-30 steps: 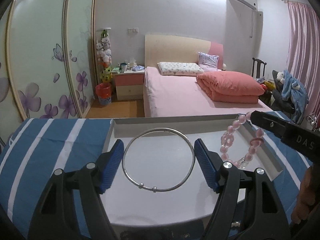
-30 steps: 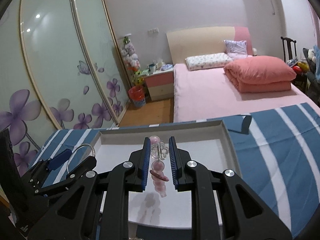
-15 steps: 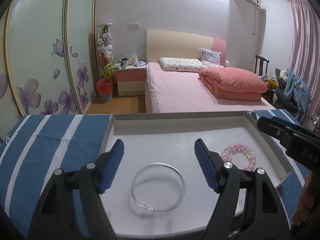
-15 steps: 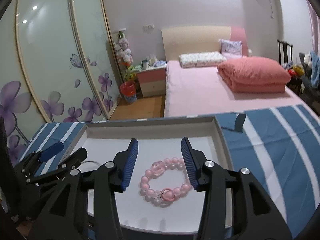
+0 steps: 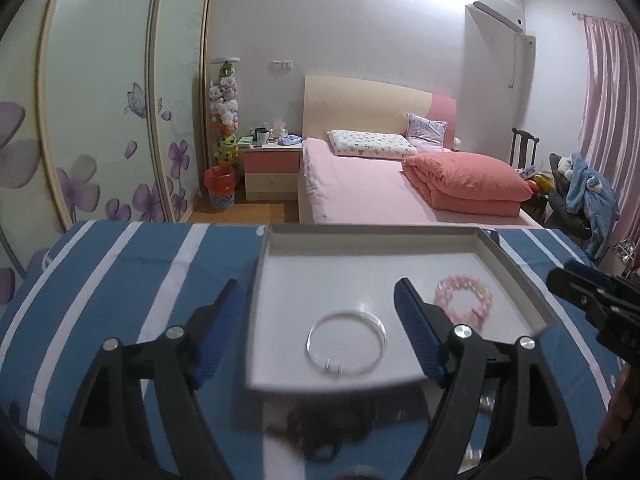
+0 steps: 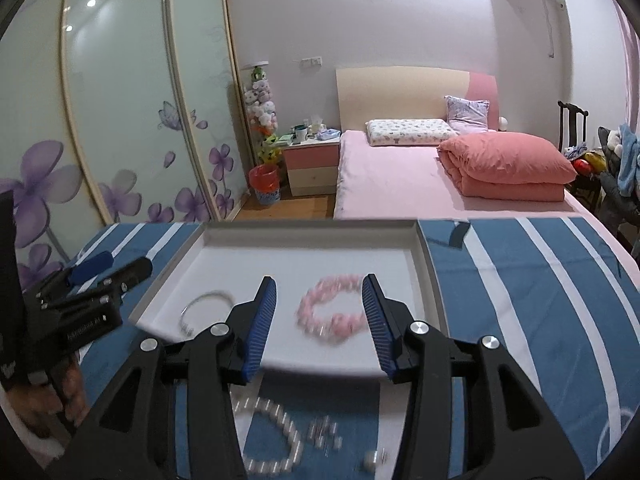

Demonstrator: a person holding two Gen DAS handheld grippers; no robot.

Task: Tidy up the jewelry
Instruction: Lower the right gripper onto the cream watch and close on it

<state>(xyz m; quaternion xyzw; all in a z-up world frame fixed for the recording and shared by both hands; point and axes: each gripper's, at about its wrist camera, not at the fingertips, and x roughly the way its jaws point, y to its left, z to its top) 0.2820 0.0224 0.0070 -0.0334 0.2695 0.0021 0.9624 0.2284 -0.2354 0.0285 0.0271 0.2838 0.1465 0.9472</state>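
- 2 pieces lay in the tray (image 5: 516, 276): silver bangle (image 5: 346, 338), pink bead bracelet (image 6: 332, 308).
- Pearl strand (image 6: 276, 436) remained on the worktop.
- Left tongs (image 5: 320, 332) and right tongs (image 6: 319, 316) stood apart, empty.

The pink bead bracelet (image 6: 332, 312) is smeared by motion blur in the right wrist view, so single beads cannot be told. The pearl necklace (image 6: 276, 436) on the striped cloth (image 6: 520, 320) is blurred and partly covered by the right hand-held gripper (image 6: 320, 320). A dark item (image 5: 328, 424) below the tray (image 5: 360, 236) is too blurred to be named.
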